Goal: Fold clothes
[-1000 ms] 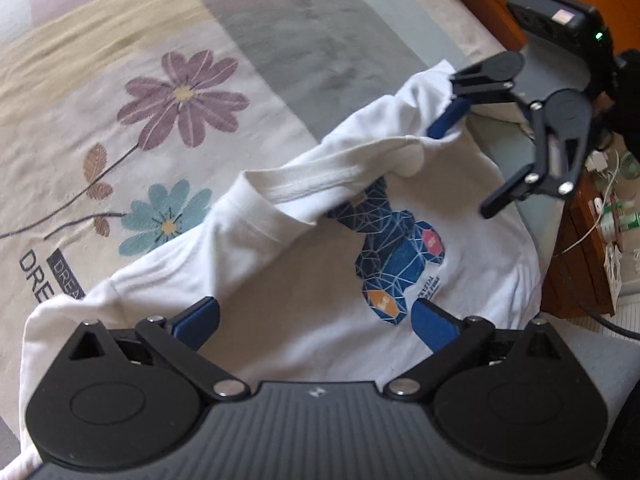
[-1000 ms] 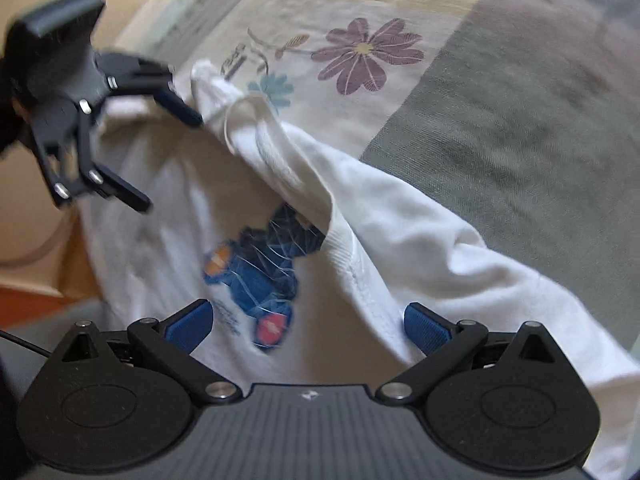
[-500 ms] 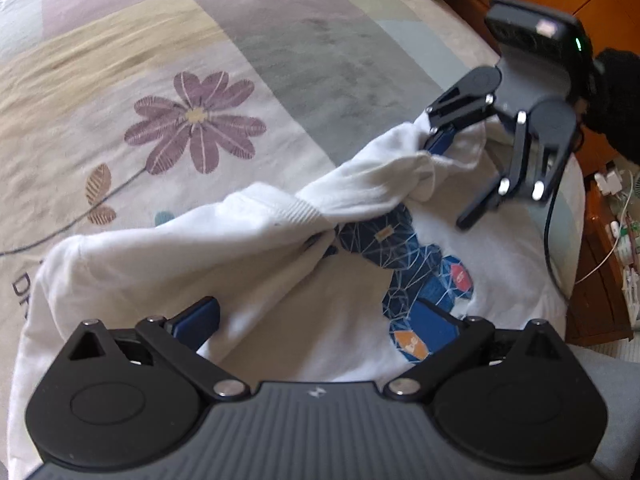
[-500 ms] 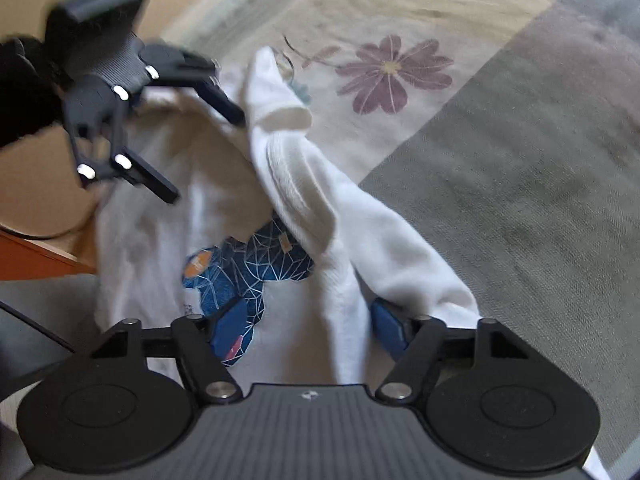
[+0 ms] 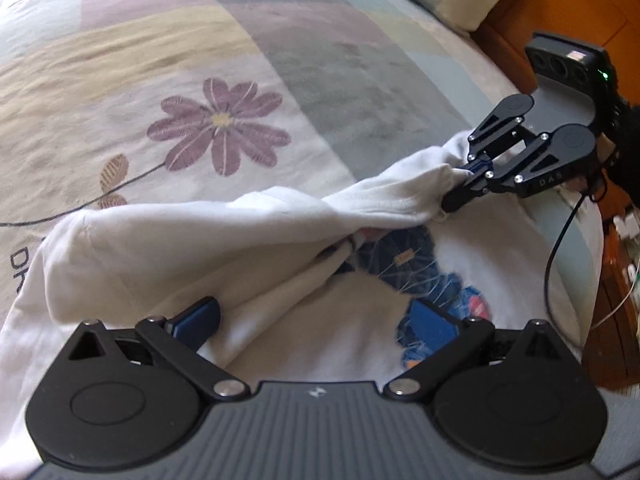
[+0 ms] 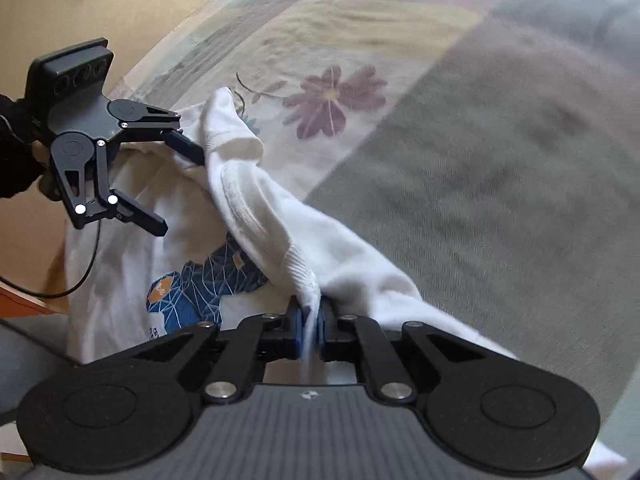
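— Where was the white cotton T-shirt [image 5: 256, 240] with the blue print?
— On the flowered bedspread [image 5: 200, 60], print half hidden by a fold.
— Tongs?
— Right gripper [image 6: 310, 326] had just closed on its ribbed edge; left gripper [image 5: 316, 320] gaped wide, empty.

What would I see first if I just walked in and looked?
A white shirt with a blue picture on it lies rumpled on a flowered bedspread. The right gripper has just closed and pinches a bunched fold of it, while the left gripper is open over the other end.
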{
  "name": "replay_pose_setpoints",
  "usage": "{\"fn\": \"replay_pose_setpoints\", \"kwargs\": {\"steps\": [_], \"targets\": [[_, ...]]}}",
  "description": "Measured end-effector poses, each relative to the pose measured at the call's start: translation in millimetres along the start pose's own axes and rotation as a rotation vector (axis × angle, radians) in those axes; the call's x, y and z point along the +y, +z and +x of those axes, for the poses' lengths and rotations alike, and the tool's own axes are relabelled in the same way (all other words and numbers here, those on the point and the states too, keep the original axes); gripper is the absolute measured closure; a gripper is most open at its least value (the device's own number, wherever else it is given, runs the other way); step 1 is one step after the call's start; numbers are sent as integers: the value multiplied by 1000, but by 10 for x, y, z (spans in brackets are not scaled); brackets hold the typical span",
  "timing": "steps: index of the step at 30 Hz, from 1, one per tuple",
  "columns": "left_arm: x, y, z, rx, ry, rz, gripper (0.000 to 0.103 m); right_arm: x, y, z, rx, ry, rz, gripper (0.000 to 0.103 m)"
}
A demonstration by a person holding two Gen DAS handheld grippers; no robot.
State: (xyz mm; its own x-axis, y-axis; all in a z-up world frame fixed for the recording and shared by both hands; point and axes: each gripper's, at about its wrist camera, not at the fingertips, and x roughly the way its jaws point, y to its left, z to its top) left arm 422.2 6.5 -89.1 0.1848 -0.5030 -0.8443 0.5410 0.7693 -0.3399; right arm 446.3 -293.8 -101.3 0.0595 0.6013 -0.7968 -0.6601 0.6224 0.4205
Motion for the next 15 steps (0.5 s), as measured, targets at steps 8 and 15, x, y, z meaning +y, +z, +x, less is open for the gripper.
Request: {"fn": "replay_pose_setpoints", "kwargs": {"steps": [8, 15], "targets": [[-114, 21, -30, -59, 11, -46, 3, -314, 429, -121, -60, -98, 9, 96], [-160, 50, -99, -125, 27, -64, 3, -713, 749, -109, -95, -190, 46, 97]]}}
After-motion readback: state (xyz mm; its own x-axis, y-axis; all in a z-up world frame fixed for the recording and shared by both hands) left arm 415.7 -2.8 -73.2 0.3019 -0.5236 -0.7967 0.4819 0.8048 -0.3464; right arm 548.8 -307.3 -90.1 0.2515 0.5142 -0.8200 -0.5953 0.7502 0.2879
